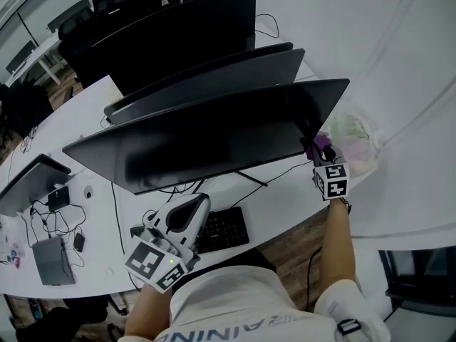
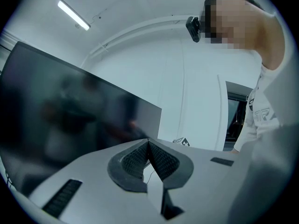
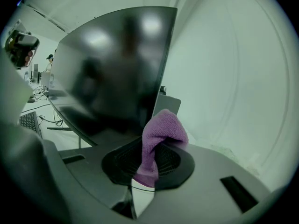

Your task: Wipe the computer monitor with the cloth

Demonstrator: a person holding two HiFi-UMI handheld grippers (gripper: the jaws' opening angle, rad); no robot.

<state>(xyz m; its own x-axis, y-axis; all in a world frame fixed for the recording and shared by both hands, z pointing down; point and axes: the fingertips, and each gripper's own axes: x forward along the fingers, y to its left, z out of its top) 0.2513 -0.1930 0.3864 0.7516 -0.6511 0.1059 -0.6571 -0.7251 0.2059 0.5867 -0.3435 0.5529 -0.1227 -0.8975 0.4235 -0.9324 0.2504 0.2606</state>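
A wide dark monitor [image 1: 214,141] stands on the white desk [image 1: 92,120], its screen also filling the left of the right gripper view [image 3: 112,64]. My right gripper [image 1: 317,148] is shut on a purple cloth [image 3: 159,139], held at the monitor's right edge; the cloth [image 1: 322,141] shows as a small purple tuft in the head view. My left gripper [image 1: 187,216] hangs low in front of the monitor, above the keyboard, jaws closed with nothing between them. The left gripper view shows the dark screen [image 2: 70,111] at the left.
More monitors [image 1: 206,77] stand behind the first. A black keyboard [image 1: 222,228] lies under the screen. Cables, a small box [image 1: 51,258] and a laptop [image 1: 25,180] sit at the desk's left. A crumpled plastic bag [image 1: 355,140] lies right of the monitor.
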